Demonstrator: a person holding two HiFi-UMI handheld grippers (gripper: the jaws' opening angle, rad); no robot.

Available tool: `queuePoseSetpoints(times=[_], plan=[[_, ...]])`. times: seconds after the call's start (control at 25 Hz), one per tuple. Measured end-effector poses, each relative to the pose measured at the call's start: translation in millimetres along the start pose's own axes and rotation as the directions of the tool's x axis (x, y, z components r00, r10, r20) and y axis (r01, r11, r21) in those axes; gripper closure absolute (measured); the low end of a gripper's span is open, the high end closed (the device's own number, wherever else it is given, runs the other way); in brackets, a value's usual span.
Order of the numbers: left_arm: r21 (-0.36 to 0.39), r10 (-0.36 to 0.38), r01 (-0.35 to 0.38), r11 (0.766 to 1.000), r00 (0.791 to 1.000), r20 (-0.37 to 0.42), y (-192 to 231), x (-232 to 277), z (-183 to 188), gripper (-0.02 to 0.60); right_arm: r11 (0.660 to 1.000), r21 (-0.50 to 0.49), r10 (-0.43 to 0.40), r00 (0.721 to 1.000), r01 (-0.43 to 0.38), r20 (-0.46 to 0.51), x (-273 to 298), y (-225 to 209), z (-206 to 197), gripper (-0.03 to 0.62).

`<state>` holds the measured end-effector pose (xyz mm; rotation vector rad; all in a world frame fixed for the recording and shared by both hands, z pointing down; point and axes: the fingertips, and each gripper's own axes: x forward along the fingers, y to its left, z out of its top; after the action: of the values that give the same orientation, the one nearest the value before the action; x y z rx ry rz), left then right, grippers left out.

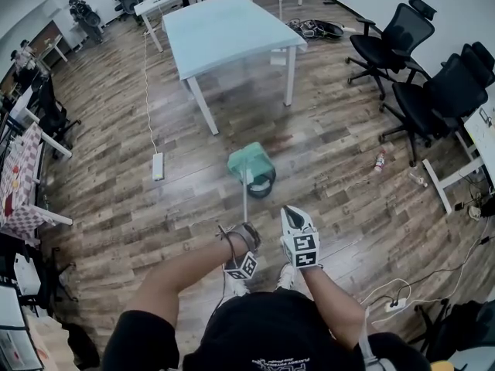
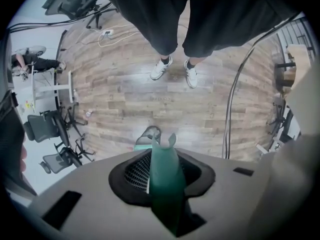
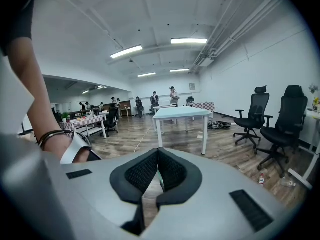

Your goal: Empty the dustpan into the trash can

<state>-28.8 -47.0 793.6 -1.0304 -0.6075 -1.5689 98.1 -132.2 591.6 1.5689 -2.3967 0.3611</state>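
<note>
A green dustpan (image 1: pixel 249 161) on a long pale handle (image 1: pixel 245 201) hangs tilted over a small black mesh trash can (image 1: pixel 264 184) on the wood floor. My left gripper (image 1: pixel 247 230) is shut on the top of that handle. In the left gripper view the green grip (image 2: pixel 166 181) fills the gap between the pads, with the trash can (image 2: pixel 149 132) and the dustpan (image 2: pixel 141 146) far below. Just to the right, my right gripper (image 1: pixel 291 212) is shut, its pads (image 3: pixel 145 171) meeting at the tips with nothing in them.
A pale blue table (image 1: pixel 228 29) stands beyond the trash can. Black office chairs (image 1: pixel 441 99) are at the right. A power strip (image 1: pixel 158 165) with its cable lies to the left, and a bottle (image 1: pixel 380 159) lies to the right. My shoes (image 2: pixel 161 68) are on the floor behind.
</note>
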Motion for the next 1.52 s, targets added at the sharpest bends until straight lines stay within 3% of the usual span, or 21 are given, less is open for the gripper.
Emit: queuePoseSetpoints(times=[0.48, 0.64, 0.84, 0.96, 1.12, 1.32, 1.52], plan=[[-0.074, 0.008, -0.007, 0.997, 1.000, 0.012, 7, 1, -6, 0.465, 1.000, -0.006, 0.002, 1.000, -0.002, -0.004, 4, -2, 0, 0.569], [-0.161, 0.028, -0.022, 0.987, 0.999, 0.032, 11, -3, -12, 0.465, 1.000, -0.013, 0.001, 1.000, -0.001, -0.016, 0, -4, -6, 0.569], [-0.307, 0.052, -0.027, 0.951, 0.996, 0.074, 23, -12, -25, 0.465, 1.000, -0.003, -0.008, 0.999, 0.008, -0.043, -2, -13, -19, 0.569], [-0.402, 0.076, -0.029, 0.915, 0.992, 0.101, 35, -18, -27, 0.465, 1.000, 0.011, -0.023, 0.997, 0.024, -0.070, -7, -20, -34, 0.569], [-0.537, 0.122, -0.036, 0.843, 0.985, 0.126, 49, -24, -42, 0.466, 0.999, 0.024, -0.036, 0.996, 0.038, -0.083, -11, -23, -41, 0.569], [-0.637, 0.156, -0.035, 0.770, 0.979, 0.135, 56, -29, -57, 0.469, 0.999, 0.028, -0.043, 0.996, 0.046, -0.084, -12, -22, -41, 0.569], [-0.747, 0.187, -0.027, 0.665, 0.974, 0.131, 62, -33, -74, 0.470, 0.999, 0.022, -0.042, 0.996, 0.044, -0.076, -11, -23, -37, 0.569]])
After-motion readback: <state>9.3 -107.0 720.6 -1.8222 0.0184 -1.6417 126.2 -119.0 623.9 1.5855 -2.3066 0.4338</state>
